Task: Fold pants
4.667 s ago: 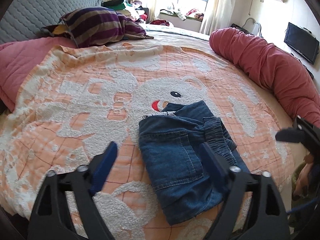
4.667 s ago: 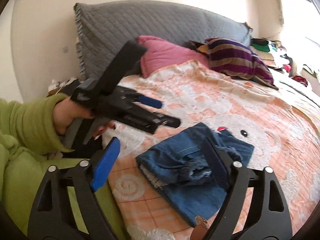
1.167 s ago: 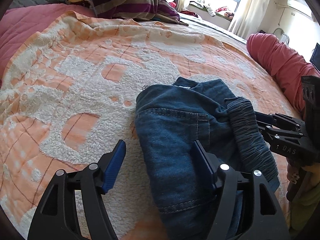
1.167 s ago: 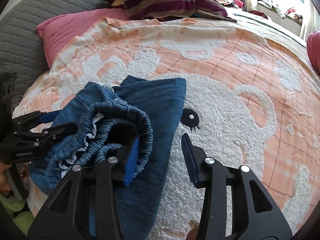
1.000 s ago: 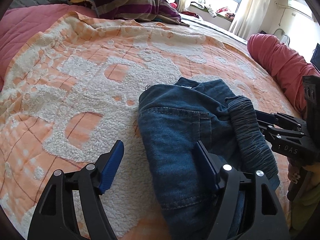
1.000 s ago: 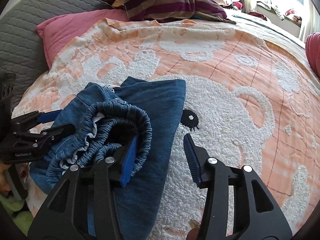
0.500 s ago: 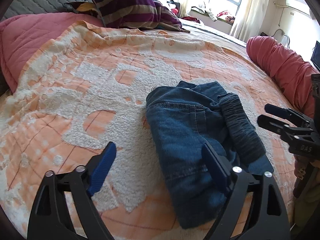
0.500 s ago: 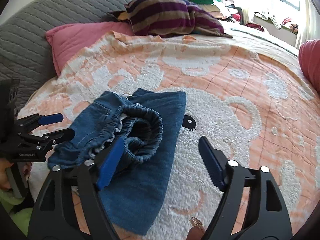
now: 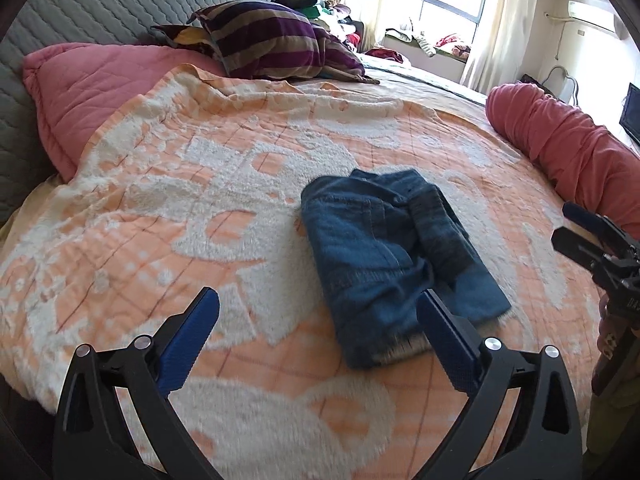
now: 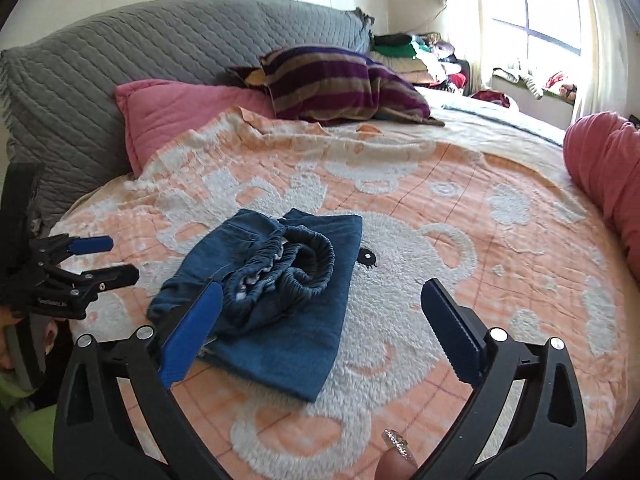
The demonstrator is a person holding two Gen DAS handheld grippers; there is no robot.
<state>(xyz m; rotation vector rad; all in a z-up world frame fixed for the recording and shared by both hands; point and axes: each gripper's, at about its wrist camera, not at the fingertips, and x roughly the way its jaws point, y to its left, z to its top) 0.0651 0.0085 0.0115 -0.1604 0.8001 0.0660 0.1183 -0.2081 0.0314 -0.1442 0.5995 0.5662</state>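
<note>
The denim pants (image 9: 384,248) lie folded into a compact bundle on the orange-and-white blanket (image 9: 200,184), near its front edge and somewhat toward the right edge. The elastic waistband (image 10: 304,256) is bunched in a roll on top of the bundle, and a flat folded layer sticks out beneath it toward the front.

The left gripper (image 9: 318,334) hovers above the blanket's front edge with its blue-padded fingers spread wide apart — nothing between them, clear of the denim. The right gripper (image 10: 320,320) is likewise spread wide and empty; its left pad (image 10: 192,328) overlaps the near corner of the pants in the right wrist view, but contact cannot be judged.

No containers are visible. At the blanket's back edge sit a pink pillow (image 10: 180,116) and a striped cushion (image 10: 332,80) against a grey quilted headboard (image 10: 160,40); a red bolster (image 9: 568,144) lies along the right edge.
</note>
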